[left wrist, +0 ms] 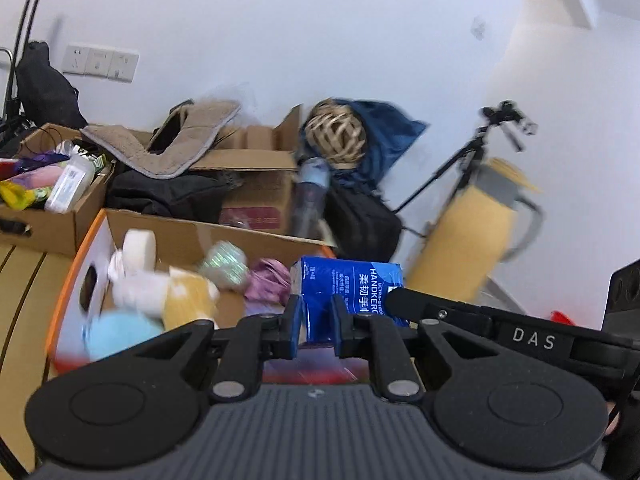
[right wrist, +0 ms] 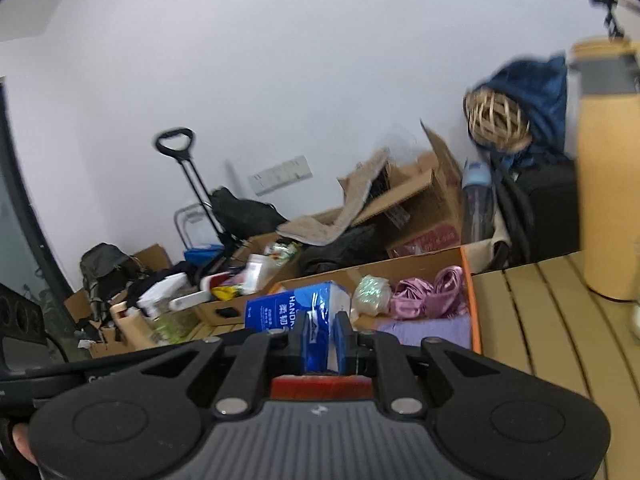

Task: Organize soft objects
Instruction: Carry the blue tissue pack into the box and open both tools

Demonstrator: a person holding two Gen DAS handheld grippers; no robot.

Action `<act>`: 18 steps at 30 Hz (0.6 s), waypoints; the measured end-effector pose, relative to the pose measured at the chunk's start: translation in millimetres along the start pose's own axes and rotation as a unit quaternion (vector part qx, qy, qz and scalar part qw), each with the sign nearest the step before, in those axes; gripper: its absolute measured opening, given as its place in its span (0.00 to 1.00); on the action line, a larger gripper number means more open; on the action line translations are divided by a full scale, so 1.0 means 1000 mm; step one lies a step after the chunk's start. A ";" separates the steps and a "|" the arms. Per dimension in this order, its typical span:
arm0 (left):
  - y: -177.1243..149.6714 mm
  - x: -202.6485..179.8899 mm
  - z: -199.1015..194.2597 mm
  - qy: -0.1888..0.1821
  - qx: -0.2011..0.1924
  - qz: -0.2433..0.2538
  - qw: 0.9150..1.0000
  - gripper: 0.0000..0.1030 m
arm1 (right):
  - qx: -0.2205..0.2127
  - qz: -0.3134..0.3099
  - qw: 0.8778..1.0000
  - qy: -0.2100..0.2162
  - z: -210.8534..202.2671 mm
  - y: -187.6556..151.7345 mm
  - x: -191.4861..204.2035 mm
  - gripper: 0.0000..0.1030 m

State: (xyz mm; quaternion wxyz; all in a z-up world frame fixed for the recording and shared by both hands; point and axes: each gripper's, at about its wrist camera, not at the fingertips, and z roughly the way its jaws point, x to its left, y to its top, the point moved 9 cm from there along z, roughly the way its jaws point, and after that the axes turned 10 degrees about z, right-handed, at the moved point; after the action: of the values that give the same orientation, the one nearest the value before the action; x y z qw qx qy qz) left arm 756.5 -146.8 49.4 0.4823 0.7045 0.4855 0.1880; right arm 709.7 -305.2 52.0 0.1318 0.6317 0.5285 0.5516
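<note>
We have the blue tissue pack (left wrist: 352, 292) pinched from both ends. Left gripper (left wrist: 316, 330) has its fingers clamped on one end of the pack; right gripper (right wrist: 323, 340) is clamped on the other end. In the left view the right gripper's black finger comes in from the right side and overlaps the pack's far end.

The pack hangs in the air above the near edge of the orange-trimmed cardboard box (left wrist: 64, 292), not resting on anything we can see.

Inside that box: a purple satin cloth (right wrist: 424, 292), a pale green shimmery bundle (right wrist: 372, 288), a white roll (left wrist: 138, 246), a yellow-and-white soft item (left wrist: 184, 300) and a light blue soft item (left wrist: 120, 332). Several are blurred, so we can't tell more.

The box sits on a slatted wooden table (right wrist: 532, 320). A yellow jug with a grey lid (left wrist: 476, 232) stands on the table to the right of the box.

Behind: more open cardboard boxes (left wrist: 256, 168) with a beige towel (left wrist: 168, 144) draped across, a wicker ball (left wrist: 336, 136) against blue fabric (left wrist: 384, 124), a clear bottle (left wrist: 312, 196), and a tripod (left wrist: 472, 156) by the white wall (left wrist: 320, 32).
</note>
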 end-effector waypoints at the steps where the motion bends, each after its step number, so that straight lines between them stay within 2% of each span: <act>1: 0.005 0.011 0.020 0.003 0.012 -0.003 1.000 0.14 | 0.011 0.003 1.000 -0.005 0.022 0.010 -0.007 0.13; 3: 0.009 0.034 0.059 0.008 0.038 -0.017 0.999 0.14 | 0.034 0.016 0.999 -0.014 0.067 0.025 -0.022 0.13; 5: 0.001 0.052 0.099 0.030 0.076 -0.015 0.997 0.15 | 0.053 0.026 0.998 -0.031 0.108 0.032 -0.038 0.13; 7: -0.014 0.062 0.130 0.049 0.118 -0.002 0.992 0.15 | 0.091 0.036 0.994 -0.055 0.154 0.028 -0.058 0.13; 10: -0.031 0.066 0.149 0.050 0.142 0.016 0.989 0.16 | 0.150 0.036 0.983 -0.104 0.207 0.006 -0.088 0.11; 12: -0.036 0.067 0.150 0.053 0.139 0.024 0.989 0.18 | 0.170 0.016 0.978 -0.118 0.221 -0.007 -0.094 0.11; 15: -0.037 0.069 0.147 0.047 0.139 0.009 0.989 0.19 | 0.179 -0.009 0.977 -0.115 0.220 -0.009 -0.085 0.17; 18: -0.029 0.059 0.125 0.053 0.130 0.015 0.990 0.24 | 0.178 -0.028 0.977 -0.111 0.210 -0.010 -0.075 0.22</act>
State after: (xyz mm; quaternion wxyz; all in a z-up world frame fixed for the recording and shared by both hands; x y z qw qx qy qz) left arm 861.1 -156.0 -45.6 0.3578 0.7573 0.5202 0.1671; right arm 892.6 -274.8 -72.7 0.0902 0.6869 0.6183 0.3713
